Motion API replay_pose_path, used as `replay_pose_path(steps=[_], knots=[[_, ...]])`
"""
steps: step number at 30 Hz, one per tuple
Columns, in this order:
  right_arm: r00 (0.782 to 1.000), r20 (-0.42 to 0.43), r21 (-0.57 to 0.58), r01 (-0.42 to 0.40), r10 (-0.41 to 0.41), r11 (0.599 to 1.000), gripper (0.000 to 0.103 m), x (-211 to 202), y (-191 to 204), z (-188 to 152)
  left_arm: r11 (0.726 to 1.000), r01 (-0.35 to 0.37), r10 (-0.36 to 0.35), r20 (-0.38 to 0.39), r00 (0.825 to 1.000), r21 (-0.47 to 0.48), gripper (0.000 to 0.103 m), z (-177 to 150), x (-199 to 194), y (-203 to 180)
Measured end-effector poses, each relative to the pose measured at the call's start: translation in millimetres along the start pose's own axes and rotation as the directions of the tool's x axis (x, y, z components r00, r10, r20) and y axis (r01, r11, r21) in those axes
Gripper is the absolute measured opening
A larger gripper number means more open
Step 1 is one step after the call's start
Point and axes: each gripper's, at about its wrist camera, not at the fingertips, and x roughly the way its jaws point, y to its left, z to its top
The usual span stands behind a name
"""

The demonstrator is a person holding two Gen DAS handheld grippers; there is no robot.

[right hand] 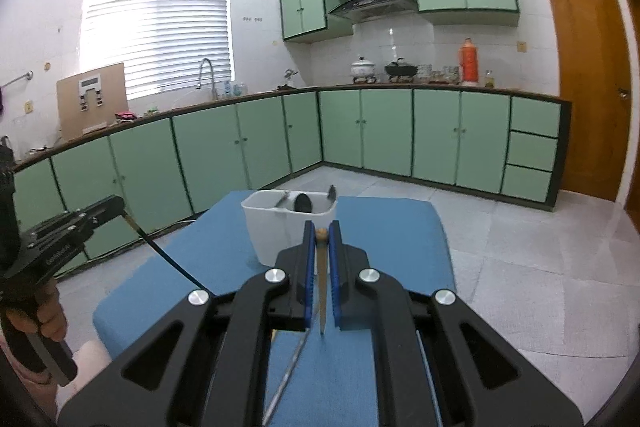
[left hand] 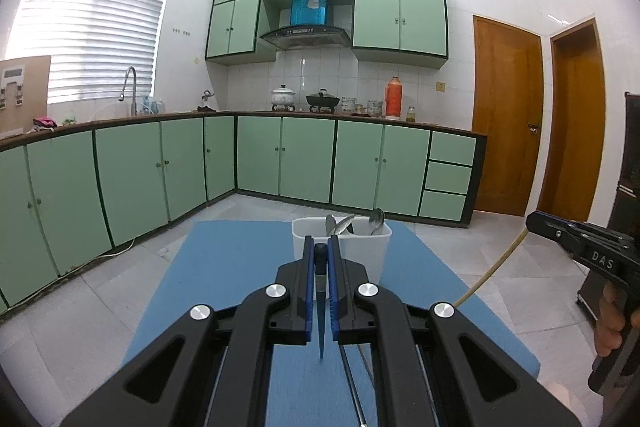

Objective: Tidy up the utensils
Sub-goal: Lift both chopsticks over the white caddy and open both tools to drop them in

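Note:
My left gripper (left hand: 320, 247) is shut on a dark chopstick (left hand: 321, 291), held above the blue table (left hand: 224, 267). My right gripper (right hand: 321, 231) is shut on a tan wooden chopstick (right hand: 321, 283). A white utensil bin (left hand: 372, 251) stands just past both grippers at the table's far end, with several metal spoons (left hand: 340, 225) inside; it also shows in the right wrist view (right hand: 272, 227). The right gripper appears in the left wrist view (left hand: 576, 239) with the tan chopstick (left hand: 492, 271). The left gripper appears in the right wrist view (right hand: 68, 231) with the dark chopstick (right hand: 168, 259).
A thin metal utensil lies on the table under the grippers (left hand: 352, 383), also seen in the right wrist view (right hand: 288, 371). Green kitchen cabinets (left hand: 160, 167) run along the walls beyond a tiled floor (left hand: 80, 307). Wooden doors (left hand: 504, 115) stand at right.

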Motion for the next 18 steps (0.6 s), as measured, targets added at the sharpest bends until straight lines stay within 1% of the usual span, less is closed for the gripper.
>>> replay_pose_path(steps=[3,7,10,14,18], knots=[[1.0,0.0,-0.013,0.008,-0.008,1.0,0.006,2.9,1.2,8.4,1.0,0.004,-0.004,0.005,1.0,0.0,0.006,7.1,1.2,0.7],[1.0,-0.003,-0.021,-0.004,0.004,1.0,0.006,7.1,3.8,17.2,1.0,0.008,-0.008,0.017,1.0,0.0,0.006,15.1,2.5,4.6],[1.0,0.017,-0.034,-0.006,0.007,0.999,0.006,6.3,5.9,28.7,1.0,0.012,-0.012,0.035,0.999,-0.007,0.006,21.7,2.6,7.6],[0.998,0.058,-0.042,-0.031,0.034,0.999,0.006,1.3,7.3,53.2,1.0,0.016,-0.015,0.084,0.996,-0.008,0.006,40.4,2.5,9.5],[0.994,0.105,-0.062,-0.025,0.032,0.998,0.006,0.4,10.7,79.6,1.0,0.028,-0.026,0.154,0.988,-0.012,0.006,68.4,1.0,11.8]])
